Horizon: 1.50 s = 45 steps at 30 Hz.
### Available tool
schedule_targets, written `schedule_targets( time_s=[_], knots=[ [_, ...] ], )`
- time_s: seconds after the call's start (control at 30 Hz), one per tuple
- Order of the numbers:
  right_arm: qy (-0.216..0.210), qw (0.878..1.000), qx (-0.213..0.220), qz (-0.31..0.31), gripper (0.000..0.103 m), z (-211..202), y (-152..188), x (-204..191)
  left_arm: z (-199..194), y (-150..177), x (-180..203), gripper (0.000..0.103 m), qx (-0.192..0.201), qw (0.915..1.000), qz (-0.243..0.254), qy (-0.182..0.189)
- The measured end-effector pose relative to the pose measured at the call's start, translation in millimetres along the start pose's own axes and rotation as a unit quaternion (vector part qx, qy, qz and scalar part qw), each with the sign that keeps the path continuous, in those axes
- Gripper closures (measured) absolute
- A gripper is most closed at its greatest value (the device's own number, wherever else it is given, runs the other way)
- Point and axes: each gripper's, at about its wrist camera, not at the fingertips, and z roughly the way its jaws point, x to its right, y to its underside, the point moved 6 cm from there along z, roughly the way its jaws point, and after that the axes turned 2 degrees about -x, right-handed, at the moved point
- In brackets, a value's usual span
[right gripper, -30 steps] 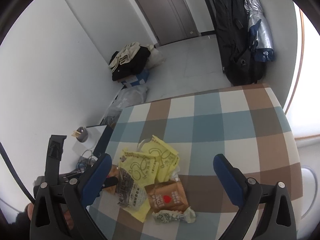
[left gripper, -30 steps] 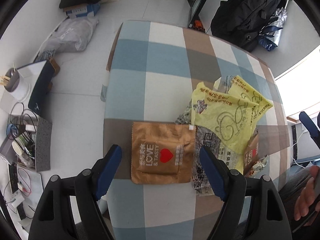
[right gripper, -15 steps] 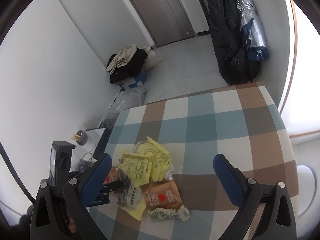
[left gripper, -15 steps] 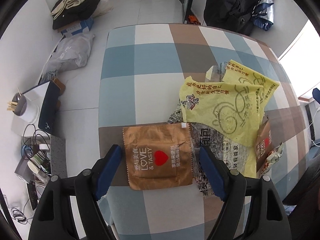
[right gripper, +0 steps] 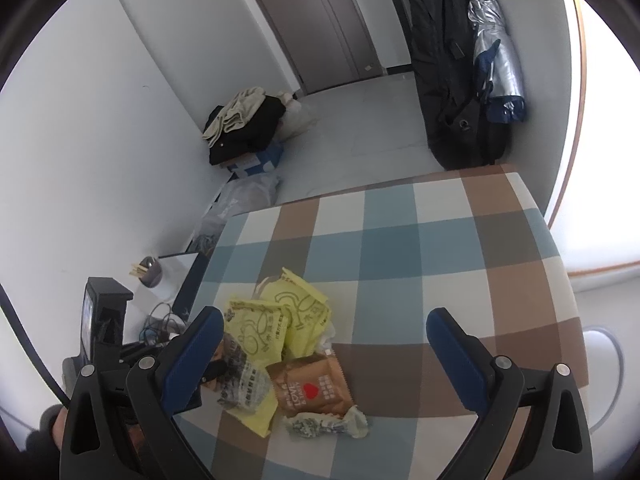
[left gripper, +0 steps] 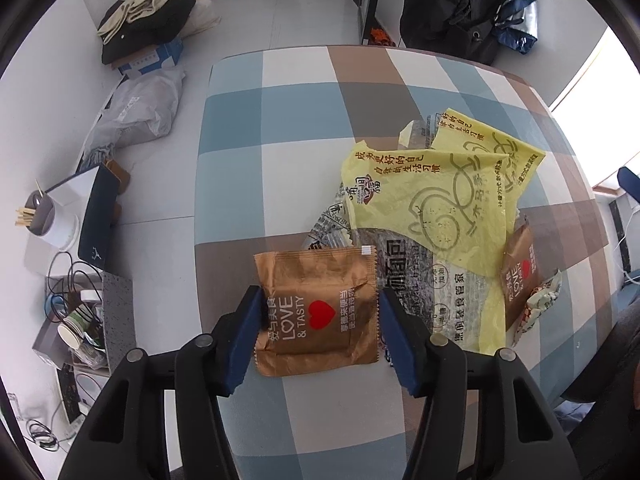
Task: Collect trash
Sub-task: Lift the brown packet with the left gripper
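Note:
A pile of trash lies on the checked tablecloth. My left gripper has closed its blue fingers against both side edges of a brown "LOVE & TASTY" wrapper. Next to it lie yellow plastic bags, a clear printed bread bag, a second brown wrapper and a crumpled green-white wrapper. My right gripper is open and empty, hovering above the table over the same pile: yellow bags, brown wrapper, crumpled wrapper.
The table's left edge drops to a floor with a cable box, a grey cup, a plastic bag and clothes on a box. A black backpack and umbrella stand beyond the far edge.
My left gripper moved forward and down over the brown wrapper and its fingers closed from wide open onto the wrapper's sides. My right gripper shifted slightly and stayed open.

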Motion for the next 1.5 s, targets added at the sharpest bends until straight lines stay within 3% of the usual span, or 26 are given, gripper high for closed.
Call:
schedule_targets(
  time_s=[0.27,0.53,0.73,0.87,1.2,1.5],
  knots=[
    [0.008,1.000,0.006,0.001,0.000,-4.8,1.5,1.4,-5.8,-0.3,-8.1,0.050,0.001,0.9967,-0.052,0.062],
    [0.011,1.000,0.011,0.001,0.000,-10.1,4.5,1.9,-10.4,3.4,-3.3,0.050,0.000,0.9933,-0.073,0.090],
    [0.013,1.000,0.013,0.005,0.000,-14.8,7.4,5.8,-15.7,4.3,-10.0,0.050,-0.004,0.9807,-0.116,0.157],
    [0.015,1.000,0.015,0.009,0.000,-18.6,8.7,8.8,-23.9,2.8,-13.2,0.050,0.009,0.9740,-0.136,0.181],
    [0.000,1.000,0.012,0.023,0.000,-29.7,18.6,15.7,-67.9,-11.9,-11.6,0.050,0.106,0.9591,-0.138,0.223],
    [-0.036,0.997,-0.049,0.041,0.000,-12.7,48.9,16.1,-102.8,-24.0,-12.1,0.050,0.189,0.9440,-0.121,0.242]
  ],
)
